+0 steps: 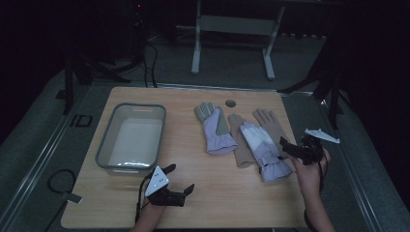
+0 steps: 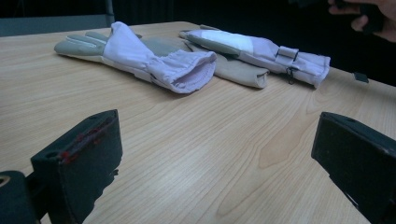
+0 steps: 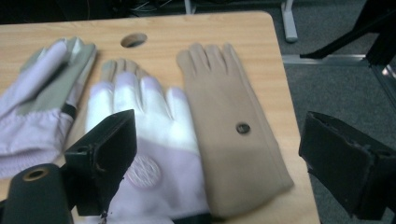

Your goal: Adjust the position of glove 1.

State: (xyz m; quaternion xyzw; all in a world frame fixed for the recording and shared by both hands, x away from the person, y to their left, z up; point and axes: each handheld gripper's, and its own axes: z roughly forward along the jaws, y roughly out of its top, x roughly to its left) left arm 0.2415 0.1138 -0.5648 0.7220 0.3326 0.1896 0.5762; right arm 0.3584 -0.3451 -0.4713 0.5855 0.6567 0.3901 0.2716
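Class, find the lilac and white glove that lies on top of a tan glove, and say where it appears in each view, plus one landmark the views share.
High view: the lilac and white glove lies right of centre, beside the right gripper.
Left gripper view: upper right, cuff toward the table edge.
Right gripper view: lower centre-left, just past the left jaw.
Shared landmark: the tan glove under it.

Lilac-and-white padded fabric glove [image 1: 263, 145]: flat, cuff toward near edge, overlapping tan suede glove [image 1: 269, 123] at table right. Second lilac-and-grey glove [image 1: 214, 126]: flat, left of pair.
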